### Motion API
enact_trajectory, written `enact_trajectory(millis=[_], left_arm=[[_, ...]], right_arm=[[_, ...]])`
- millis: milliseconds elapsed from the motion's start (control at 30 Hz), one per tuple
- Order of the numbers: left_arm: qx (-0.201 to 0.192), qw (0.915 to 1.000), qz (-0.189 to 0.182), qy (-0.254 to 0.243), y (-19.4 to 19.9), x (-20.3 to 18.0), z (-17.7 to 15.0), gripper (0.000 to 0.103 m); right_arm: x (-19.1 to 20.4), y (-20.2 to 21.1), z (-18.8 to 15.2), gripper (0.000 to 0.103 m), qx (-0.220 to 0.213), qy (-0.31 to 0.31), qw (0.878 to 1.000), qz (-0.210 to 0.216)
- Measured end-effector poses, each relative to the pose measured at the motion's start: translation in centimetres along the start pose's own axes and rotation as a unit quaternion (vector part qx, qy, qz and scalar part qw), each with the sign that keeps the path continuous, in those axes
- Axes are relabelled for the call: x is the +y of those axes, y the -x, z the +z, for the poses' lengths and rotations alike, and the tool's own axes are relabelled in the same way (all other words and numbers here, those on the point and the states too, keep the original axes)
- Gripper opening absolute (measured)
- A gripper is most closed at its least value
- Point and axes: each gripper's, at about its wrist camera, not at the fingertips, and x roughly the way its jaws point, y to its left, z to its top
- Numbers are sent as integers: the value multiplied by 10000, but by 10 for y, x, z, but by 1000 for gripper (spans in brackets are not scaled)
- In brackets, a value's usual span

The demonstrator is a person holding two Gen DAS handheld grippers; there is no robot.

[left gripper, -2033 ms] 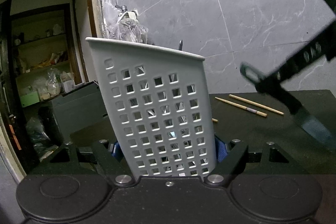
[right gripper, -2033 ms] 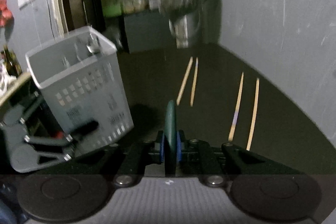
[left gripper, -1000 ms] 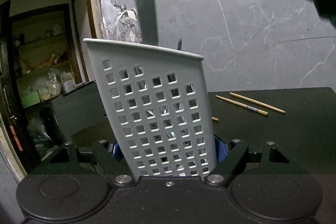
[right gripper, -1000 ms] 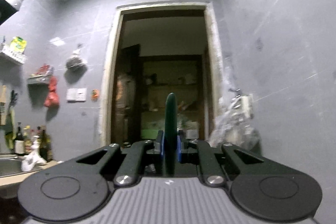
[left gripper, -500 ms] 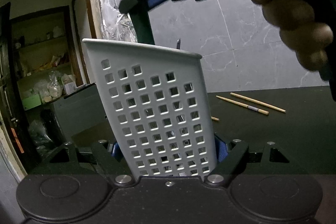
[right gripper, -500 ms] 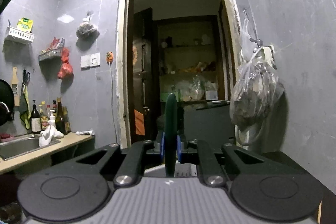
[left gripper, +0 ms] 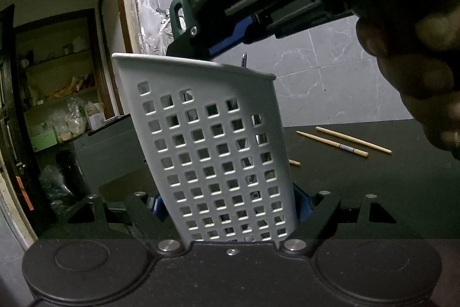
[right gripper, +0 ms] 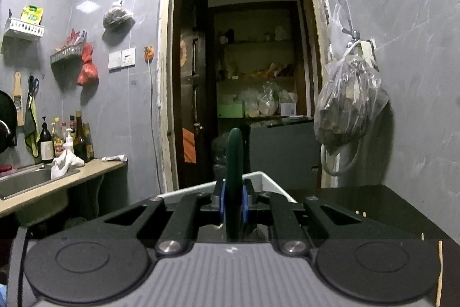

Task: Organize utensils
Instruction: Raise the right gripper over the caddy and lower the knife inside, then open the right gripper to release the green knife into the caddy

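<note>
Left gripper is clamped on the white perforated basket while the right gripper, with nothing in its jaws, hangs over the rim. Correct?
Not quite. The right gripper is not empty: it is shut on a dark green knife handle, as the right wrist view shows. The left gripper does clamp the white basket.

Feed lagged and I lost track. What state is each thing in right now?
Basket: upright, slightly tilted, gripped at its base.
Left tongs: shut on the basket.
Knife: handle clamped, blade down inside the basket, out of sight.
Right tongs: shut on the knife, just above the basket rim.
Chopsticks: lying loose on the dark counter, not yet collected.
Metal utensil: already in the basket, tip poking above the rim.
</note>
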Motion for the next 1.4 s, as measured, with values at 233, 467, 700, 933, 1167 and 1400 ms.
enact_trajectory(millis=[233,467,700,933,1167,1400], left_arm=[[1,10000,0,2,0,0,0,82],[0,10000,1,0,0,-1,0,82],[1,10000,3,-2,0,-1,0,82],[-1,10000,2,-4,0,-1,0,82],[0,10000,3,-5,0,-1,0,82],[0,10000,-1,-3,0,-1,0,82]], right_arm=[[0,-4,-7,14,184,7,9998,10],[1,-4,-12,27,251,-7,9997,34],[-3,6,-11,64,75,-70,9997,228],[-5,14,-9,77,-140,-130,9993,333],[-16,41,-2,99,-740,-246,9966,261],[-52,63,-7,103,-732,-675,9920,-772]])
